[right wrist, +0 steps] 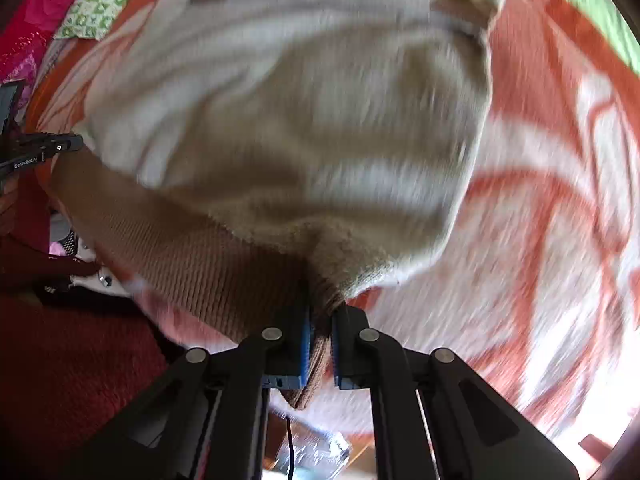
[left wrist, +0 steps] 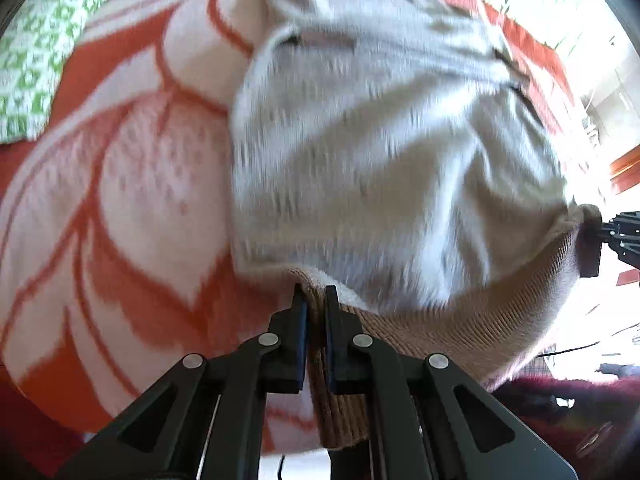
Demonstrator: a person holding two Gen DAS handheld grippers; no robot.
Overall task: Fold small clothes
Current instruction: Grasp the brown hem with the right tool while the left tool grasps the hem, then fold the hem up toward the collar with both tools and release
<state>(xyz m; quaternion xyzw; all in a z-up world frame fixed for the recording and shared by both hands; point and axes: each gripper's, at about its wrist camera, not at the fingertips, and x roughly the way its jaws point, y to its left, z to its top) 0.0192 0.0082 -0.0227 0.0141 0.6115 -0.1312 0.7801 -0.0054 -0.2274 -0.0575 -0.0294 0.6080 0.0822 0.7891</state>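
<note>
Only the left wrist view showed dark openings high on the blurred cream sweater (left wrist: 360, 152), which hung over the orange-and-white blanket (left wrist: 132, 184), its tan ribbed hem (right wrist: 208, 264) pinched by both left gripper (left wrist: 316, 300) and right gripper (right wrist: 320, 316).

Cream fleece garment (left wrist: 360, 140) — tan ribbed hem (left wrist: 460, 328) lifted, body draped, blurred.

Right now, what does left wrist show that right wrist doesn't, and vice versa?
Left wrist only: the left gripper shut on the brown ribbed hem, and a bright room at right.
Right wrist only: the right gripper pinching that hem, plus pink fabric top left.
Both: the cream garment over the orange-and-white blanket, blurred.
</note>
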